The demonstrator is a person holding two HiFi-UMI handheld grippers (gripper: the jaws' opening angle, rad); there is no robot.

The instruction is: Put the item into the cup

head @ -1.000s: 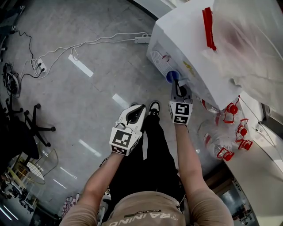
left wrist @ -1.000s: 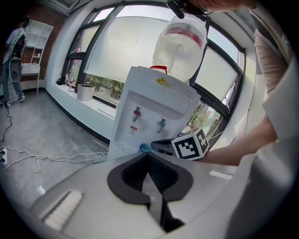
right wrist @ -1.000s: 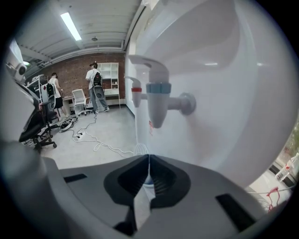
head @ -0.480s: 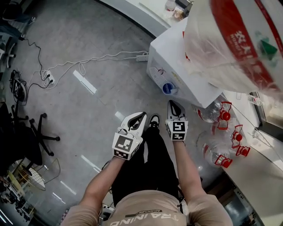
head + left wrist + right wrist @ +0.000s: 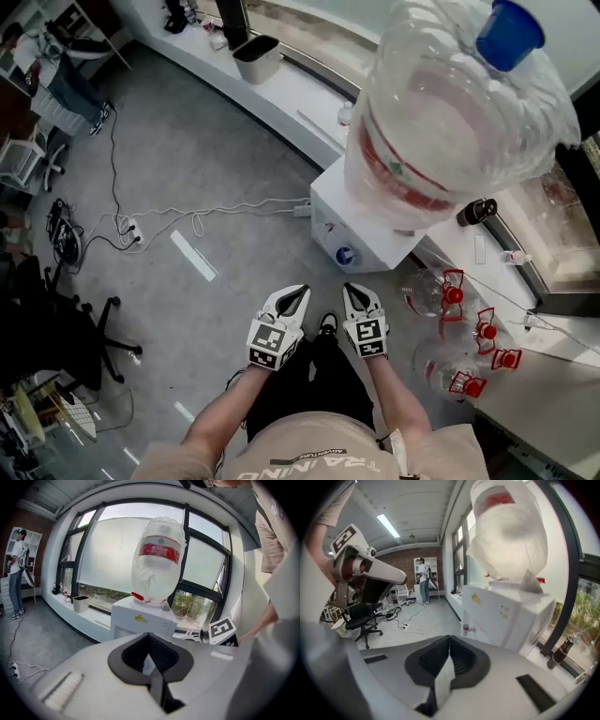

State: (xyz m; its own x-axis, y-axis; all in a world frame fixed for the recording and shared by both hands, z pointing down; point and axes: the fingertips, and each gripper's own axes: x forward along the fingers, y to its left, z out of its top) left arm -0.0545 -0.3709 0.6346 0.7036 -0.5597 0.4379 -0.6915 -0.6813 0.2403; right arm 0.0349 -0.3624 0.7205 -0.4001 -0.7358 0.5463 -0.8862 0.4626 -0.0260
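The left gripper (image 5: 297,292) and the right gripper (image 5: 350,290) were held side by side at waist height, close together but not touching, both pointing forward over the floor (image 5: 187,169). In the left gripper view, its fingers (image 5: 136,651) met at the tips with nothing gripped between them. In the right gripper view, its fingers (image 5: 461,656) were likewise together and held nothing.

Just ahead stood a white water dispenser (image 5: 366,225) with a blue tap (image 5: 345,255) on its front face. A large clear bottle (image 5: 441,122) with a blue cap (image 5: 509,35) sat on top of it. Empty bottles with red handles (image 5: 448,295) lay to the right of the dispenser. A bin (image 5: 255,58) stood on the long white desk (image 5: 300,94) under the windows.

Neither the item nor the cup could be identified in any view.
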